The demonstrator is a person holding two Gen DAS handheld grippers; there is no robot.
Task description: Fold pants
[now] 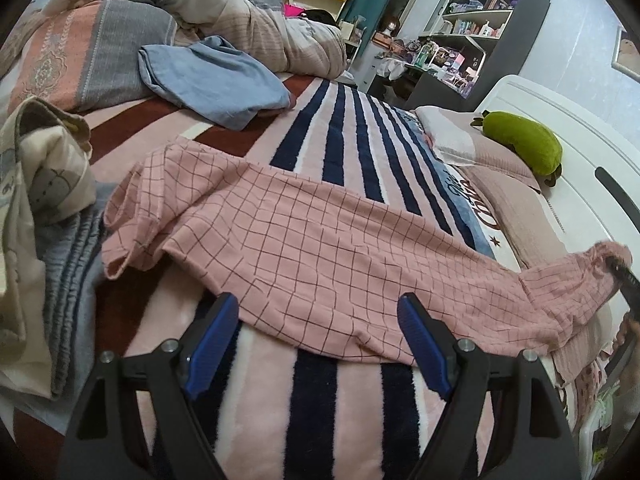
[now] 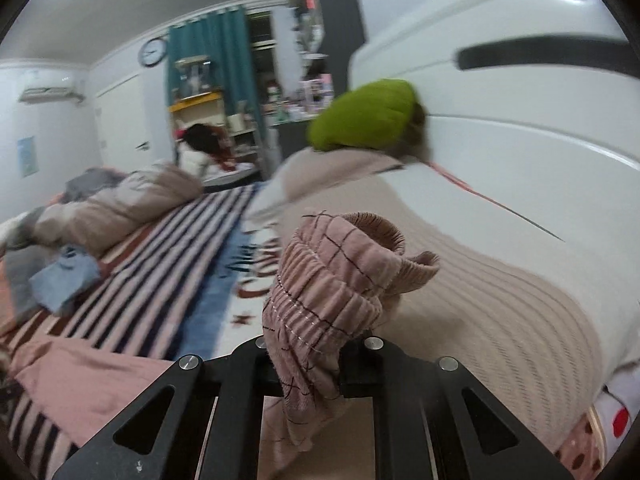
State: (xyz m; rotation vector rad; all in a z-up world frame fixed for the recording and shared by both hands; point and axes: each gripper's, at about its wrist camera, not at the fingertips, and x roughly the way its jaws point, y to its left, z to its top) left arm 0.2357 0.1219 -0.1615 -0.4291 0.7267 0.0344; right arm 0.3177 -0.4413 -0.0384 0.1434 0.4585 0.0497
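My left tool stood wide, its blue pads gripping nothing, just short of the near edge of the pink checked pants. The pants lay stretched across the striped blanket on the bed, their leg ends toward the folded blue garment. My right tool was clamped on the gathered elastic waistband, lifted beside the beige pillow, below the green plush toy.

Pink checked pants lie stretched out across the striped bed, legs bunched at one end, elastic waistband lifted.
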